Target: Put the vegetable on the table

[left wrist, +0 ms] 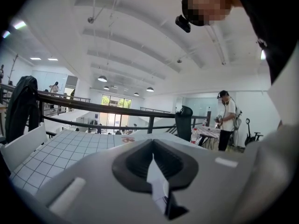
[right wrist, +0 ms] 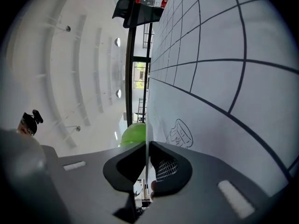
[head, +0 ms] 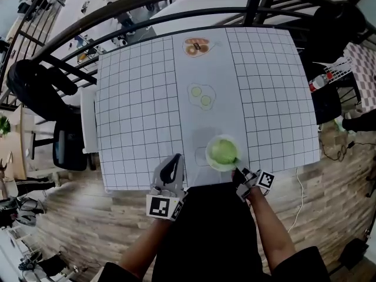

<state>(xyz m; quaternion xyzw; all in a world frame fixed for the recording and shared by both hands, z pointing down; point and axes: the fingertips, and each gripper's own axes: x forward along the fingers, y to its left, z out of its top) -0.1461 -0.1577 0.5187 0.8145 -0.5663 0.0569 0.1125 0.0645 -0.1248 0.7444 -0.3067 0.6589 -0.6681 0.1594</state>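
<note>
A white tablecloth with a black grid (head: 135, 98) covers the table; near its front edge a smooth, round green vegetable (head: 223, 151) sits on a thin white plate (head: 212, 164). The right gripper (head: 239, 172) pinches the plate's rim just beside the vegetable, while the left gripper (head: 175, 160) has its jaws together on nothing

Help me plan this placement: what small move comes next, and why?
Probably push the plate a little farther onto the table before letting go: the right gripper is shut on its rim, the green vegetable sits on it, and it is at the table's near edge.
</note>
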